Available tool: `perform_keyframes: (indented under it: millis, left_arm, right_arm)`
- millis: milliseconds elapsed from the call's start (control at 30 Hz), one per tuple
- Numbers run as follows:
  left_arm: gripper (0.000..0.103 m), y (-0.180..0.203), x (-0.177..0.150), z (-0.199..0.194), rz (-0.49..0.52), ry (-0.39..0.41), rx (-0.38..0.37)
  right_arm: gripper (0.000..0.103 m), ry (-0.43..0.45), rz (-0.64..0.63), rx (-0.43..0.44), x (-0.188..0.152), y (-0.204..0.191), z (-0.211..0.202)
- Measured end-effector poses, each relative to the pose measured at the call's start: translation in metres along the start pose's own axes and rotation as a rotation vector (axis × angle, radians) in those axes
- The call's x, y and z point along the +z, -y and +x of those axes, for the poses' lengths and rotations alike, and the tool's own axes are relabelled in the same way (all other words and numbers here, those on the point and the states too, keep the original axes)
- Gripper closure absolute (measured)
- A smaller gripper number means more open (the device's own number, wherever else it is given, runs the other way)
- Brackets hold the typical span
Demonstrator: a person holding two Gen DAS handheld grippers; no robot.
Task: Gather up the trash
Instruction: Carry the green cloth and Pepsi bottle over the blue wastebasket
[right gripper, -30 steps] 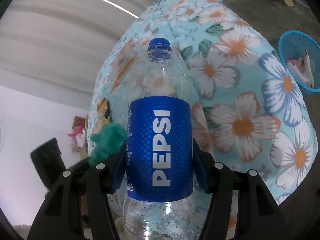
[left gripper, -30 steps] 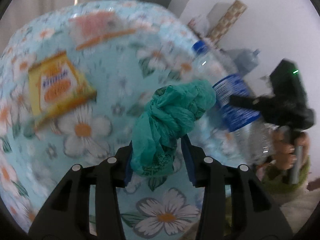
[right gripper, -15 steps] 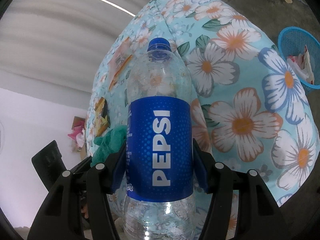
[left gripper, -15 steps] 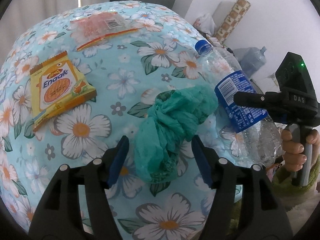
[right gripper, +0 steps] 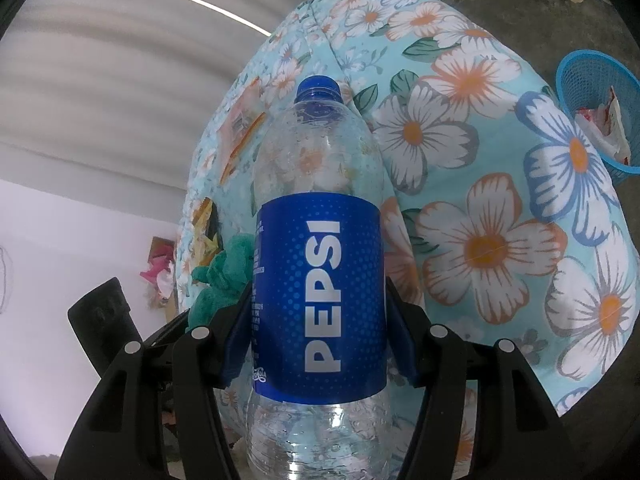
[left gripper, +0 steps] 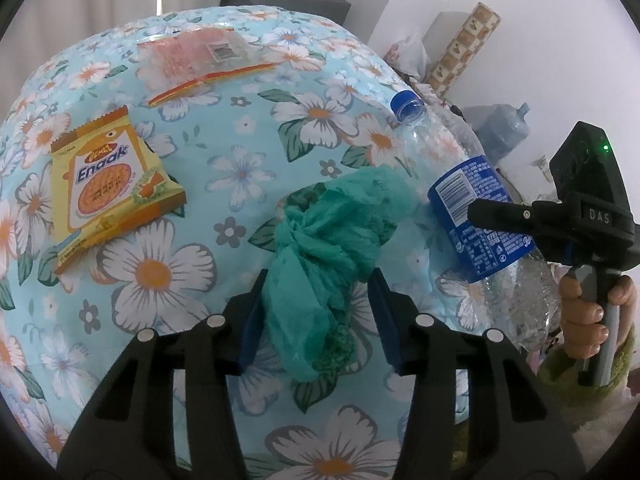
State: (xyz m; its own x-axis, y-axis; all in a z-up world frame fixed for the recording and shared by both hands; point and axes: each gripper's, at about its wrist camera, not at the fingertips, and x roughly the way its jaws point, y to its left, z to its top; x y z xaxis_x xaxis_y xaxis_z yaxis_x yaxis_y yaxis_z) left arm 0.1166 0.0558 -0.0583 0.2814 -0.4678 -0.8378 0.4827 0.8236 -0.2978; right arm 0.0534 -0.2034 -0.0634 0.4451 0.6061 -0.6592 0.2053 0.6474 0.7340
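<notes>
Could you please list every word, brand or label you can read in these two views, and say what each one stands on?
"PEPSI": blue label of the clear plastic bottle.
"Enaak": yellow snack packet on the floral cloth.
"DAS": black body of the right tongs seen from the left wrist view.
Too small to read: the barcode and fine print on the bottle label, the small logo above "Enaak", and the sticker on the clear orange-edged packet.

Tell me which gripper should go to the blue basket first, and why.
Right, probably. The right gripper has its jaws clamped on the Pepsi bottle, and the blue basket shows on its side. The left gripper has just been closing on the green bag, grip unsettled.
</notes>
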Motion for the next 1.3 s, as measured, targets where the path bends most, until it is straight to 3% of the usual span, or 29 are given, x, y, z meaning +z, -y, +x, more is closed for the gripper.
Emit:
perform_keyframes:
  millis: [200,500,667,800,967,1067,1300]
  left_arm:
    - [0.063,-0.002,-0.002,-0.003,-0.007,0.016,-0.003]
    - [0.064,0.015,0.018,-0.025,0.029,0.078,-0.056]
    - [0.065,0.051,0.054,-0.025,0.104,0.092,-0.114]
    - [0.065,0.097,0.09,-0.012,0.177,0.078,-0.189]
    - [0.064,0.165,0.144,0.046,0.236,-0.043,-0.275]
    - [0.061,0.212,0.176,0.117,0.246,-0.198,-0.296]
    - [0.06,0.279,0.207,0.282,0.276,-0.435,-0.171]
  right_arm:
    - [0.046,0.006,0.006,0.018,-0.001,0.004,-0.004]
    - [0.046,0.069,0.014,0.124,0.006,0.012,-0.033]
    - [0.046,0.159,0.047,0.168,0.014,0.03,-0.07]
    - [0.046,0.284,0.099,0.167,0.019,0.059,-0.116]
    - [0.046,0.42,0.2,0.071,0.027,0.121,-0.168]
    - [0.046,0.435,0.298,-0.007,0.038,0.175,-0.18]
    - [0.046,0.328,0.457,-0.098,0.09,0.29,-0.151]
